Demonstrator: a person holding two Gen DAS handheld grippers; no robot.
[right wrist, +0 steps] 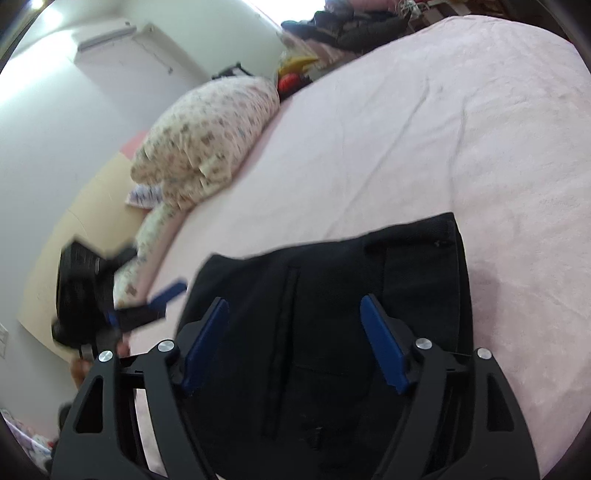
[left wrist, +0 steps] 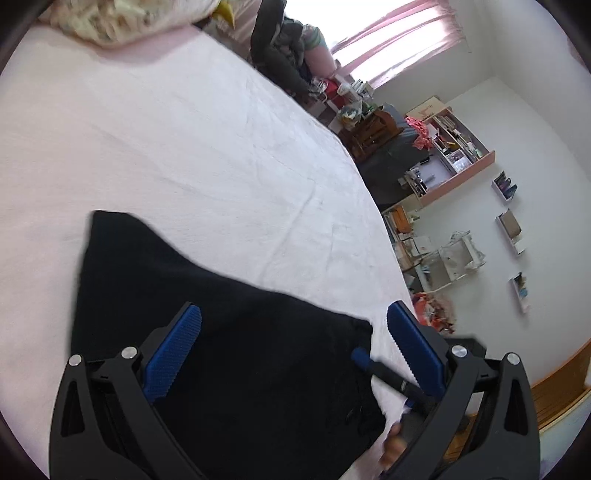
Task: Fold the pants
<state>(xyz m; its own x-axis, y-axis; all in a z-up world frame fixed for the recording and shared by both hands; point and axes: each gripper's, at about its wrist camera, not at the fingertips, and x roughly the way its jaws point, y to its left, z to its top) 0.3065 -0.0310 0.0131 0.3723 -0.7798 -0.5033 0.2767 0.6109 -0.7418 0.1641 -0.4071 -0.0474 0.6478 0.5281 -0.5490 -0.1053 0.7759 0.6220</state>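
Item 1: black pants [left wrist: 221, 332], folded into a compact dark bundle, lying flat on pink bed cover [left wrist: 166, 147], near edge of bed. Seam and pocket lines show in right wrist view [right wrist: 332, 314].

Item 2: left gripper [left wrist: 295, 350]. Blue ribbed pads [left wrist: 173, 354] set wide apart, nothing clamped btwn them. Pants lie under and beyond the gap; contact w/ cloth can't be told. Seen from right wrist view as blurred black body w/ blue fingers [right wrist: 147, 306], left of pants, over bed edge.

Item 3: right gripper [right wrist: 295, 339]. Jaws spread wide, blue pads [right wrist: 384, 347] either side of pants in frame, no pinch on cloth visible. In left wrist view its blue fingertip and black arm [left wrist: 376, 365] sit just beside right corner of pants, a person's hand [left wrist: 393, 443] behind it.

Item 4: floral pillow [right wrist: 207, 147], far left of bed, well apart from pants.

Item 5: dark clothes heap [right wrist: 351, 22], far end of bed.

Item 6: wall shelves w/ clutter [left wrist: 450, 155], right of bed; pink curtain [left wrist: 399, 37] at bright window beyond.
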